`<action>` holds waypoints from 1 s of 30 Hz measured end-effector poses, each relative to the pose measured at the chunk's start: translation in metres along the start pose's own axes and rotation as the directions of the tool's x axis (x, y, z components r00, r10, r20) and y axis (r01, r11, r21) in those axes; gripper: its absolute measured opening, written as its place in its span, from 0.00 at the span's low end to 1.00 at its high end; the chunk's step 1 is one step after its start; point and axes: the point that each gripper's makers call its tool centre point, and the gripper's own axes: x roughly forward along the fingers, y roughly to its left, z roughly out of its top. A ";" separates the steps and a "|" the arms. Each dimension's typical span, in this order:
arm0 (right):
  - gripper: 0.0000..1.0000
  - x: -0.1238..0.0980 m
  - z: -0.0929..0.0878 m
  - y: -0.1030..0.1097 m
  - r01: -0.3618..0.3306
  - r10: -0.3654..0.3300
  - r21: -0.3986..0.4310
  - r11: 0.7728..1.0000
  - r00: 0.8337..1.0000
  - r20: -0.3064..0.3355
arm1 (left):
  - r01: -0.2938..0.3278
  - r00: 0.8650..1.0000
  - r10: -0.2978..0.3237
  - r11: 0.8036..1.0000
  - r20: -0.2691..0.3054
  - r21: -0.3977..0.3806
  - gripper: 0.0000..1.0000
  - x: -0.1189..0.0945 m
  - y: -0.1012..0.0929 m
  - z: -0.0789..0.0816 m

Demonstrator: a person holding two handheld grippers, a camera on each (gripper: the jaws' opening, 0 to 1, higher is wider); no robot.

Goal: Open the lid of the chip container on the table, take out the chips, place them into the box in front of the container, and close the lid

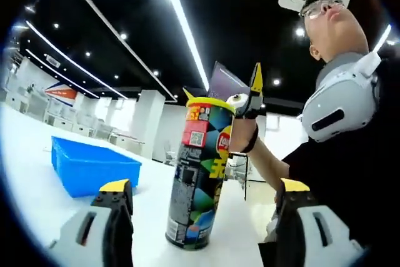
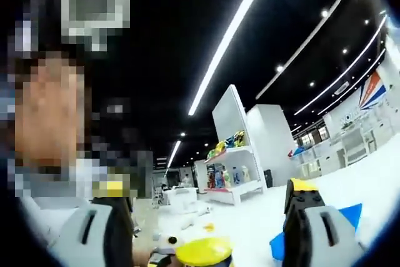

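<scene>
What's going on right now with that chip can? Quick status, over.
Left gripper open, facing chip can. Right gripper at yellow lid, grip unclear. Blue box waiting beside. Nothing blocking.

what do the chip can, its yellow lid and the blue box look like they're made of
Chip can: likely cardboard tube with a glossy printed wrap, judging by the sheen on its graphics; the material underneath can't be told.
Yellow lid: seems smooth moulded plastic, an even colour with a soft rim.
Blue box: looks like rigid plastic, uniform blue, with straight thin walls and a slightly shiny surface.
</scene>
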 end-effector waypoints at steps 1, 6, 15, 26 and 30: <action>0.97 -0.002 0.003 -0.003 0.008 -0.008 -0.005 1.000 1.000 0.004 | -0.014 1.000 0.014 1.000 0.004 0.002 0.95 -0.006 0.001 0.005; 0.97 -0.017 0.026 -0.016 0.052 -0.051 -0.021 0.998 0.997 0.052 | -0.090 0.996 0.088 0.993 0.029 0.071 0.95 -0.033 0.005 0.043; 0.97 -0.041 0.039 -0.039 0.160 -0.157 -0.168 0.973 0.987 0.029 | -0.206 0.975 0.218 0.954 -0.033 0.216 0.95 -0.045 0.015 0.093; 0.97 -0.055 0.037 -0.075 0.245 -0.246 -0.177 0.953 0.969 0.022 | -0.398 0.915 0.403 0.894 0.018 0.208 0.95 -0.034 0.084 0.105; 0.97 -0.058 0.024 -0.092 0.273 -0.280 -0.186 0.944 0.960 -0.011 | -0.451 0.887 0.461 0.864 0.007 0.226 0.95 -0.031 0.105 0.101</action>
